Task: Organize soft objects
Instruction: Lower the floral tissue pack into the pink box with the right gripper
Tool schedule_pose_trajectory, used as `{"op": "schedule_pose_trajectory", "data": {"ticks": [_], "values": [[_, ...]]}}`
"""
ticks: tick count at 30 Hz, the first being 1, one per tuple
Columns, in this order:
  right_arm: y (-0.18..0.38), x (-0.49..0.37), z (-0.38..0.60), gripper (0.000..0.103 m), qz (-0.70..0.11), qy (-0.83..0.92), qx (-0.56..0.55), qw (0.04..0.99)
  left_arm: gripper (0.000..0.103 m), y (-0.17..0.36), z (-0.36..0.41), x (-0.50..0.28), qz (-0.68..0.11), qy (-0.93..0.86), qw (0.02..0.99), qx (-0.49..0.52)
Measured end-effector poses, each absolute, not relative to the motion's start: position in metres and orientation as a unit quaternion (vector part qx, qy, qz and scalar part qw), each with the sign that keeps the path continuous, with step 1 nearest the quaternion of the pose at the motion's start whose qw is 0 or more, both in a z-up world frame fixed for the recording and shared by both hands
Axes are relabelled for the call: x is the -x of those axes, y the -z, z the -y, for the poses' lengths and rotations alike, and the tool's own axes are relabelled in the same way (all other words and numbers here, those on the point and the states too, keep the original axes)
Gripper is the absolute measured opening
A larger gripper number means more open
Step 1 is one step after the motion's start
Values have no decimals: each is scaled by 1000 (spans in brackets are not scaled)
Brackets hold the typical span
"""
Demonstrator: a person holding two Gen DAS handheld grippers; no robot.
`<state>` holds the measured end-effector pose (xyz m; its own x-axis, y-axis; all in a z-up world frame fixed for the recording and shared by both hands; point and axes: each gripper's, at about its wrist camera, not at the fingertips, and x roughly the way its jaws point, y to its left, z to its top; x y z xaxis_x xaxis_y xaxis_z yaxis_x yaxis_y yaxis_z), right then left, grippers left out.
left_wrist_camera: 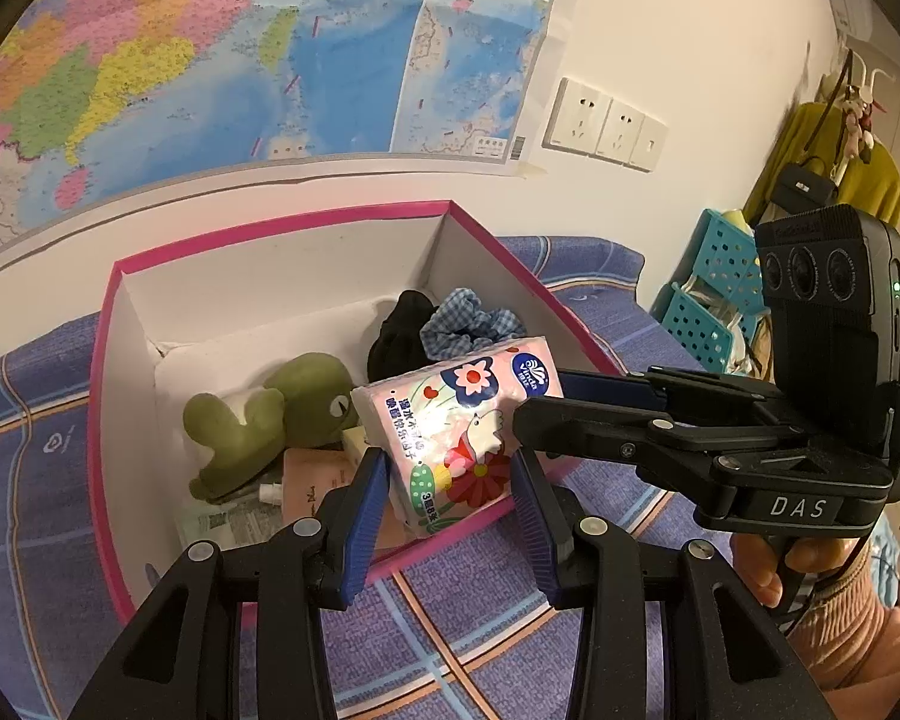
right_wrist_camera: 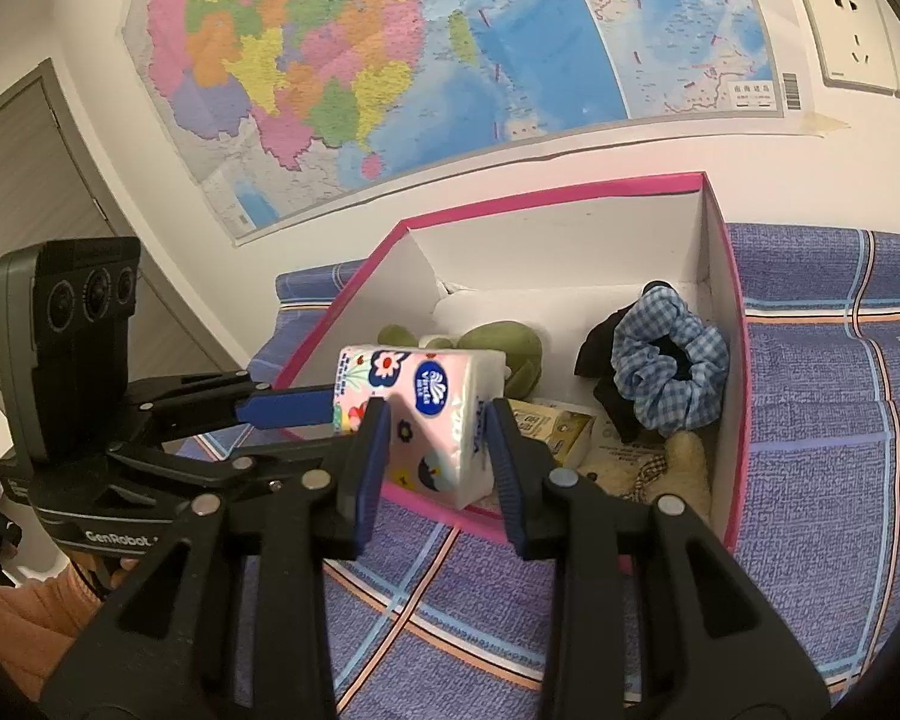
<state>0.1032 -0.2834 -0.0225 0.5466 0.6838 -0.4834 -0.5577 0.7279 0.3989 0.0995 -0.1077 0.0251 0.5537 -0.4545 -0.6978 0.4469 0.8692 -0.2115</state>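
Tissue pack (left_wrist_camera: 459, 423) is held over the near edge of the pink-rimmed box (left_wrist_camera: 282, 227), tilted, clear of the box floor as far as can be seen. Both tools have hold of it. The left gripper (left_wrist_camera: 450, 495) has its fingers closed nearly as far as they go, pressing the pack's two sides. The right gripper (right_wrist_camera: 438, 450) has its fingers part closed on the same pack, coming in from the right.

Already inside the box: green plush toy (left_wrist_camera: 270, 414), black cloth (left_wrist_camera: 399, 330), checked scrunchie (right_wrist_camera: 669, 360), a cream plush (right_wrist_camera: 687, 468) and small packets. The box sits on a purple checked cover (left_wrist_camera: 480, 588).

Judgement: placing step in hand. Next move calls for lowering the pack into the free space at the box's near side, then releasing both grips without dragging it back out.
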Motion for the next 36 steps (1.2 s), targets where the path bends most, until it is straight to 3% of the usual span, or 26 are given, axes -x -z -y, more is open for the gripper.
{"op": "schedule_pose_trajectory", "data": {"ticks": [36], "values": [[28,-115,284,36,-330,-347,-108,871,41,-17,111,-113,-409,253,876,10]]}}
